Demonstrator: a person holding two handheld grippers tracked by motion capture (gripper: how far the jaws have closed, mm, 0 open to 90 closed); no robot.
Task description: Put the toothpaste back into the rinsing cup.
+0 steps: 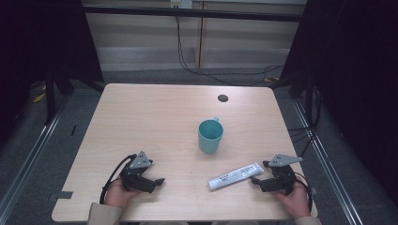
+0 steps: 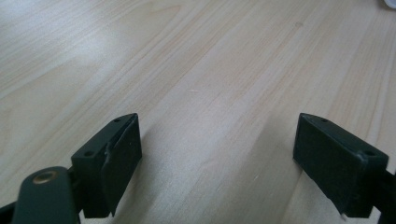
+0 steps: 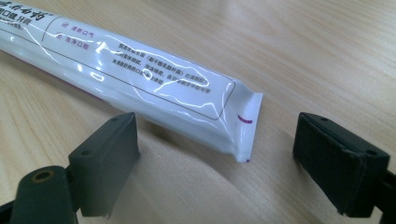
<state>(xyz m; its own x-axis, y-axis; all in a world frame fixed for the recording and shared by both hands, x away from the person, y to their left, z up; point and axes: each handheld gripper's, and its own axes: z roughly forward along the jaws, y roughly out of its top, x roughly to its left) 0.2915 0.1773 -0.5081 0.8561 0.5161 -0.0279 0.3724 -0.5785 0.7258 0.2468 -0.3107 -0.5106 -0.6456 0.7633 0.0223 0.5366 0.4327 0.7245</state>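
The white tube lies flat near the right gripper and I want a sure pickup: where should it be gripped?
Grip the white tube across its narrow width near the flat crimped end, coming from that end with the open right gripper, since that end already points between the jaws.

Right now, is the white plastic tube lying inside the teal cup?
No, the white plastic tube lies flat on the light wooden table, apart from the upright teal cup.
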